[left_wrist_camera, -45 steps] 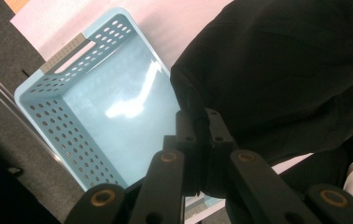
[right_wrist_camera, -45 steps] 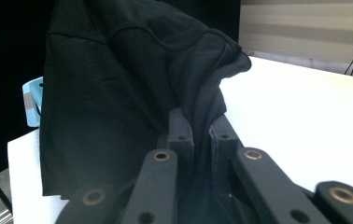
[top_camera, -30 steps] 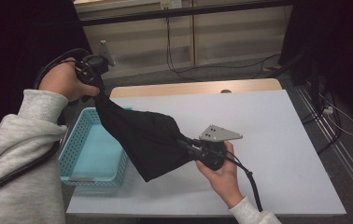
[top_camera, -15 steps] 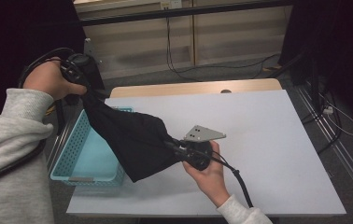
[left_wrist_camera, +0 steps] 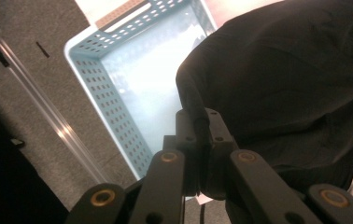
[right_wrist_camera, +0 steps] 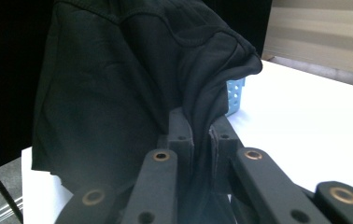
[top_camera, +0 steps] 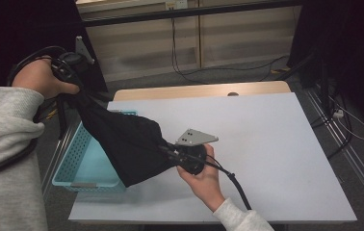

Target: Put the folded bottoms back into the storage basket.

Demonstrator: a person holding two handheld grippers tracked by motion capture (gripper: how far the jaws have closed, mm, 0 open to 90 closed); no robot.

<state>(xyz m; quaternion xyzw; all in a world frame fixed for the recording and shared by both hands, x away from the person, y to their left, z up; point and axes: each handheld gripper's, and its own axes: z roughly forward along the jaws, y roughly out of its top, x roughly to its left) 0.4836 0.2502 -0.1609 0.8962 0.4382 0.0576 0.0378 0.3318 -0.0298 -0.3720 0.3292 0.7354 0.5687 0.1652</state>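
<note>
The black garment [top_camera: 122,142] is held stretched above the blue basket [top_camera: 76,163], one edge clamped in the left gripper [left_wrist_camera: 201,135] and another in the right gripper [right_wrist_camera: 198,135]; excess tension is judged liable to pull a thin fold free.

Left gripper [top_camera: 74,72] raised, right gripper [top_camera: 170,153] low

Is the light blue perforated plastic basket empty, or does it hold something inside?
Empty, as far as visible: the light blue perforated plastic basket shows a bare floor, while the black cloth hangs above, hiding part.
</note>
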